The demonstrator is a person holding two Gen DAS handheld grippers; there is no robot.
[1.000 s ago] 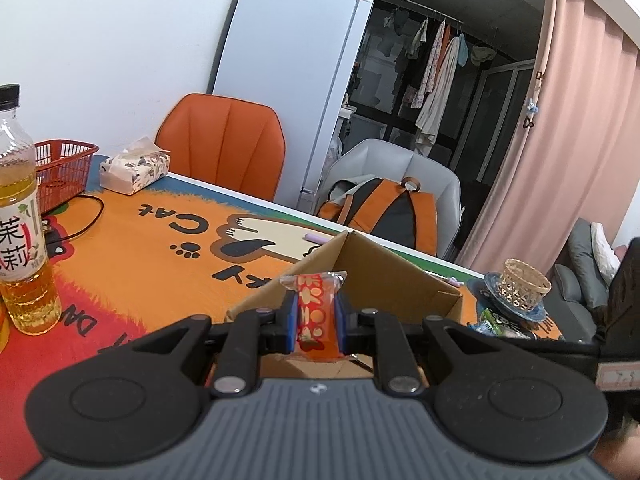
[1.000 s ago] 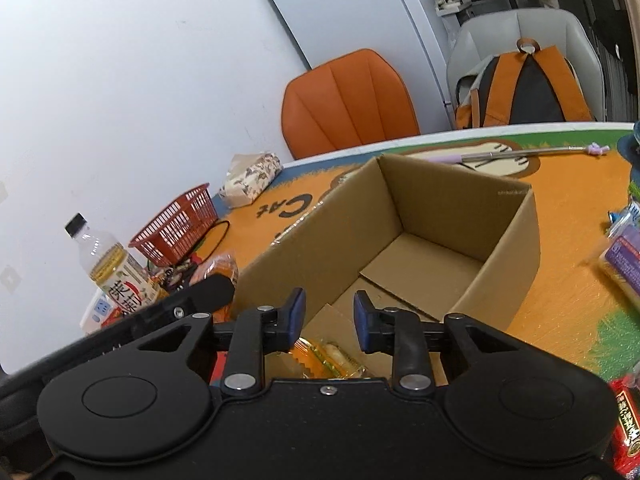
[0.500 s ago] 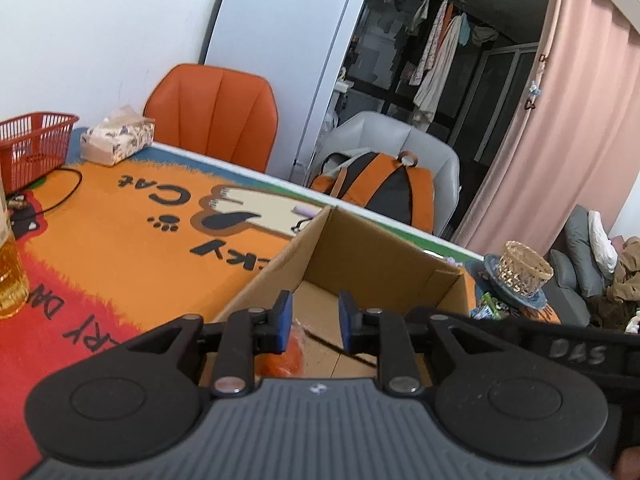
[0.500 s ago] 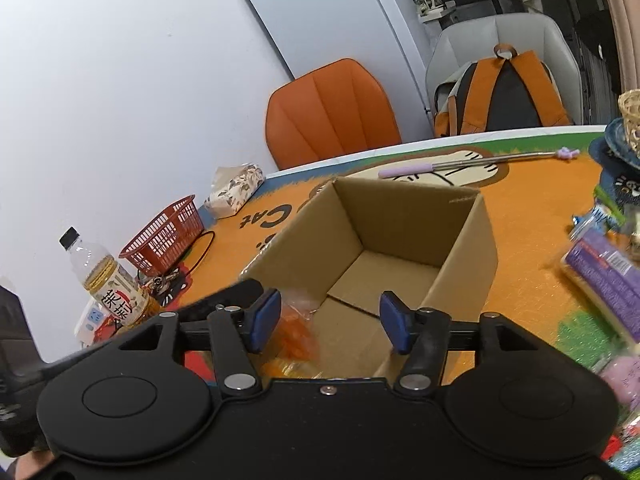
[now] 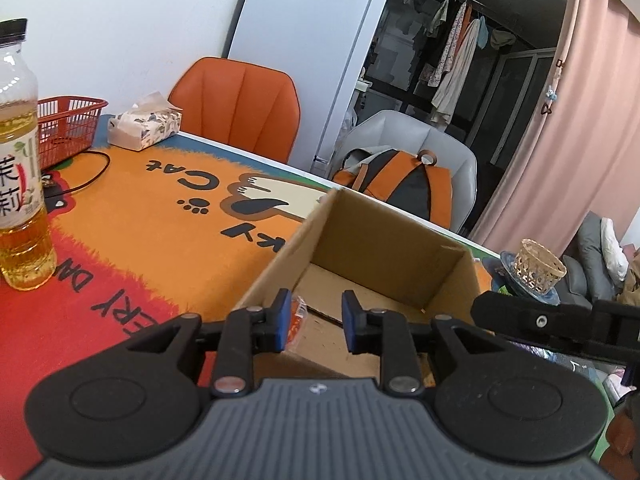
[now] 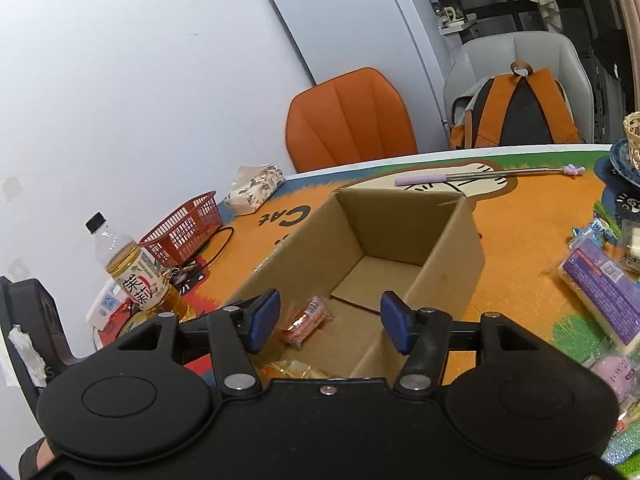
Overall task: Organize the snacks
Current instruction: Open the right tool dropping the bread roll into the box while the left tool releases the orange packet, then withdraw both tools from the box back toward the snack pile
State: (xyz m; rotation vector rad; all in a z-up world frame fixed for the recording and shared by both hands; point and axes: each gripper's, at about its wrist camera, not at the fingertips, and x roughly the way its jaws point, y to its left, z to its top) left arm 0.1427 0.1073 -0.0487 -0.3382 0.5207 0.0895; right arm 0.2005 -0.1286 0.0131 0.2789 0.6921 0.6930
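Note:
An open cardboard box (image 5: 384, 240) (image 6: 448, 264) stands on the orange cat mat. An orange snack packet (image 6: 305, 320) lies on the box floor near its near end; in the left wrist view (image 5: 297, 317) it peeks out behind my left finger. A yellow packet (image 6: 292, 369) lies closer to me in the box. My left gripper (image 5: 315, 322) is open and empty over the box's near edge. My right gripper (image 6: 328, 326) is wide open and empty above the box's near end. More snack packs (image 6: 604, 292) lie on the table to the right.
A tea bottle (image 5: 20, 160) (image 6: 136, 280), a red basket (image 5: 68, 124) (image 6: 184, 232) and a tissue pack (image 5: 144, 126) stand at the left. A purple-handled stick (image 6: 480, 177) lies behind the box. A woven cup on a blue plate (image 5: 536, 272) is at the right.
My left gripper opened and let go of the orange packet, which dropped into the box. My right gripper opened wider and pulled back a little.

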